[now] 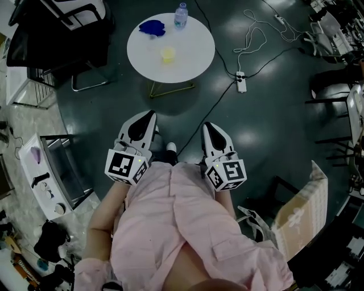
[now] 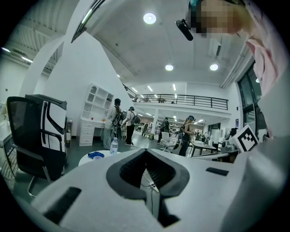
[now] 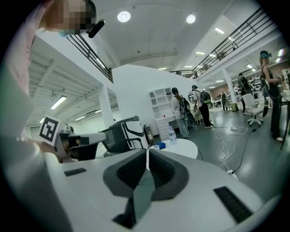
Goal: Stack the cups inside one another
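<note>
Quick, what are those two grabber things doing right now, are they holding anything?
Left gripper: closed, holding nothing.
Right gripper: closed, holding nothing.

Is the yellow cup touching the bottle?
Apart. The head view shows bare white table between the yellow cup and the bottle.

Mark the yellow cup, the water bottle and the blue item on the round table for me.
yellow cup (image 1: 167,54), head view, its open top.
water bottle (image 1: 181,16), head view, its body.
blue item (image 1: 152,27), head view, its middle.
</note>
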Motion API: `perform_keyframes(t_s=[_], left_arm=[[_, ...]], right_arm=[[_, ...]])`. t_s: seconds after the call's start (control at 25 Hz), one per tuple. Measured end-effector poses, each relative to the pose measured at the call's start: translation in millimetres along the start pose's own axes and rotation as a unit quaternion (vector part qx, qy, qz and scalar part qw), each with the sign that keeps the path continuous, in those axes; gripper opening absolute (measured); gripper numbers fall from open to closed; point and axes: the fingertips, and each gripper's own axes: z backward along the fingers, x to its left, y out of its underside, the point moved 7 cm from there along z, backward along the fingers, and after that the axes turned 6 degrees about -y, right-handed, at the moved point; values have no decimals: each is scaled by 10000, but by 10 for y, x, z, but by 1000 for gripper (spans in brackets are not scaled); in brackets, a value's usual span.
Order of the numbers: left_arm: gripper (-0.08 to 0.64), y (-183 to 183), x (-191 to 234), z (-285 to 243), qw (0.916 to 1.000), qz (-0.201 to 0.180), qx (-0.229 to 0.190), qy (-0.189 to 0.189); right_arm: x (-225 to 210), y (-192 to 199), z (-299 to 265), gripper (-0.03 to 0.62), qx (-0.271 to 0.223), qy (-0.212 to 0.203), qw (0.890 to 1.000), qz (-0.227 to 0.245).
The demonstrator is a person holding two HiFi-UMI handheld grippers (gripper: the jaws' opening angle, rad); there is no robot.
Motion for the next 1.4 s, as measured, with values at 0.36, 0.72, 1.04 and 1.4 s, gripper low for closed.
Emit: perform_keyframes(t_s=[0.36,0.72,1.04,1.4], left_arm=[[9,-132,408,-228,9992,388,49,11],[9,-281,817,-447,9995,247,-4,180],[9,-312,1042,-526,9993,-76,114,346],[9,-291,1258,-523,9991,89,176,368]], right_arm=[[116,-170,-490,37,-42,273,9995,-175],[166,-295,-908,37,-159,520,9984,-171],[184,-280,-1164,37,-211,614,9975,-295],[253,-267,-1314,37,-140,719,9967,-350]])
